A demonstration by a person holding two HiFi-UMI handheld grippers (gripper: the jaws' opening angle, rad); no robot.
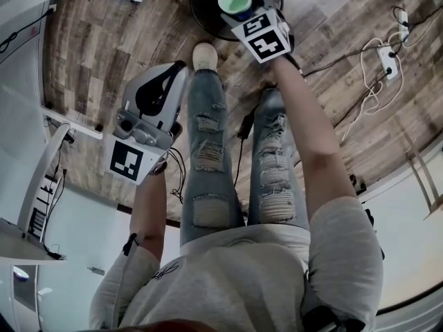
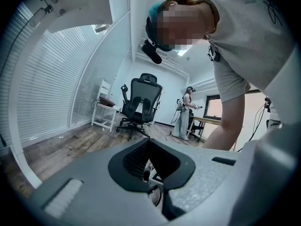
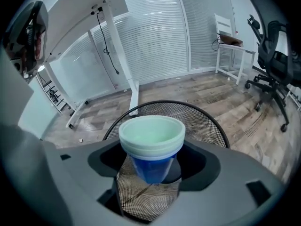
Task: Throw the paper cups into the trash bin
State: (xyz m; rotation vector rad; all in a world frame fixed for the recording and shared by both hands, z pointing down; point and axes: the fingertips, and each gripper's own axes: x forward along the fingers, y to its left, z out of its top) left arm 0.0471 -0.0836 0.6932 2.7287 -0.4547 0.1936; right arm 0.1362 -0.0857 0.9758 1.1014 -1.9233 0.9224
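Gripping paper cups, right tool hangs over mesh bin

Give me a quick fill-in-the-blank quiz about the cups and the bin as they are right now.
The right gripper grips stacked blue paper cups, lined pale ____.
They hang over a round black trash bin made of wire ____.
The left gripper holds ____.
Missing: green; mesh; nothing.

Trash bin mostly behind right tool; top rim cropped.
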